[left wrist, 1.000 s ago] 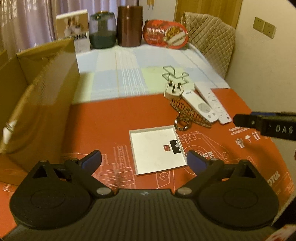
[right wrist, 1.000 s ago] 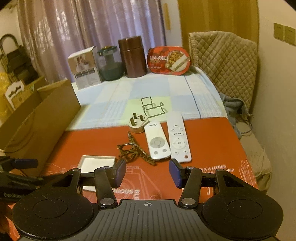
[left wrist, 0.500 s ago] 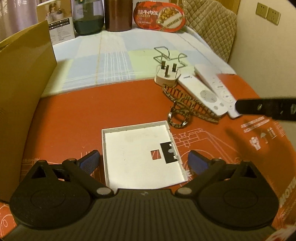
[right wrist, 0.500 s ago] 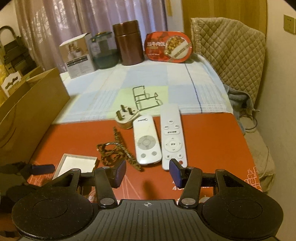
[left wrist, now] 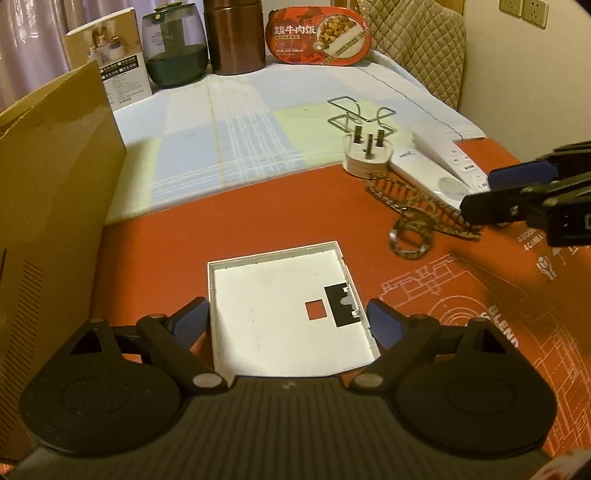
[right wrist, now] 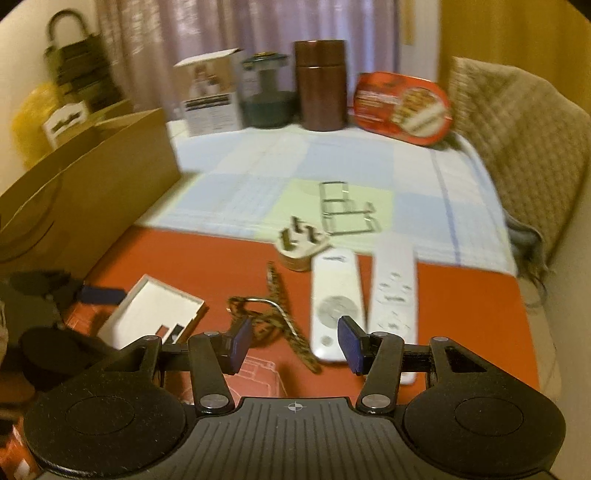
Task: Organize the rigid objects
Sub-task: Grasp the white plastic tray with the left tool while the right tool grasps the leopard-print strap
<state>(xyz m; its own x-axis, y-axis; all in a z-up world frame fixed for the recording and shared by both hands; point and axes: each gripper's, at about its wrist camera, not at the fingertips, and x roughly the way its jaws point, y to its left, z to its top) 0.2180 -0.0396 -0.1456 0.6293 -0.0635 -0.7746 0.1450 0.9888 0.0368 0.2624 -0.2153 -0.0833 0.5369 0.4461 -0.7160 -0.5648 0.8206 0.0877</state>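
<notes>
Straddling the white tray (left wrist: 284,306) at lower centre of the left view, your left gripper (left wrist: 288,319) has fingers spread wide, one just beside each tray edge, apparently lined up for a pinch; contact unclear. Your right gripper (right wrist: 293,341), empty and half open, hovers low over the chain (right wrist: 275,314) and remote (right wrist: 334,299), likely choosing between them.

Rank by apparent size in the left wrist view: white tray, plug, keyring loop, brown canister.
1. white tray, though it sits nearest the camera
2. brown canister, top cropped
3. plug and keyring loop, too alike to rank
</notes>
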